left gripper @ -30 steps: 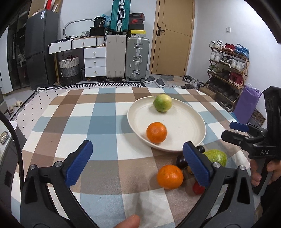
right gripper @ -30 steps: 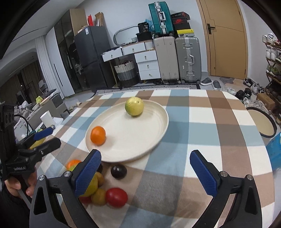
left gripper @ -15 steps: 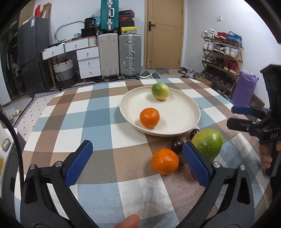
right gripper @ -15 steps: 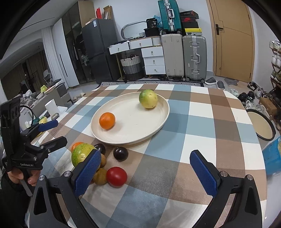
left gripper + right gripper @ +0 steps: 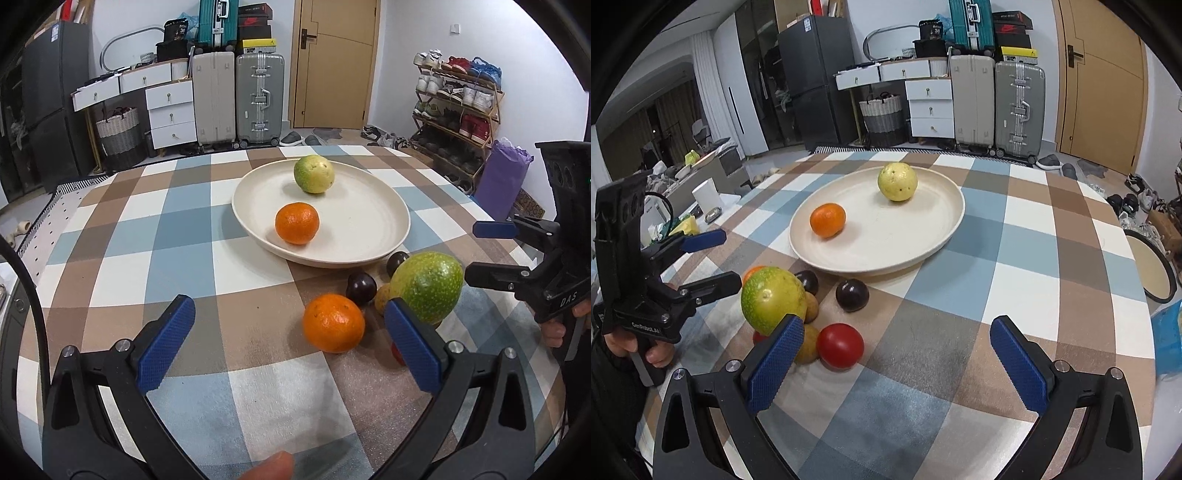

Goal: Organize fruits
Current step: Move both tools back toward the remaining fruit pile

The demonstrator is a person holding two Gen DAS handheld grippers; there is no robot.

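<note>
A cream plate (image 5: 369, 229) (image 5: 886, 243) on the checked tablecloth holds an orange (image 5: 296, 223) (image 5: 827, 220) and a yellow-green guava (image 5: 314, 173) (image 5: 897, 181). In front of the plate lie a second orange (image 5: 333, 322), a big green mango (image 5: 428, 286) (image 5: 772, 299), two dark plums (image 5: 361, 288) (image 5: 852, 294), a red tomato (image 5: 839, 345) and small brown fruits (image 5: 809, 343). My left gripper (image 5: 291, 339) is open and empty, just before the loose orange. My right gripper (image 5: 897, 354) is open and empty, near the tomato.
The table edge falls away on the right, with a round tray (image 5: 1150, 266) on the floor beyond it. Suitcases (image 5: 236, 99), drawers and a shoe rack (image 5: 454, 110) stand far behind. The tablecloth (image 5: 147, 236) shows to the left of the plate.
Both grippers have drawn closer to the loose fruits and lower; the mango and the loose orange now loom larger. No fruit has moved. Both grippers stay open.
</note>
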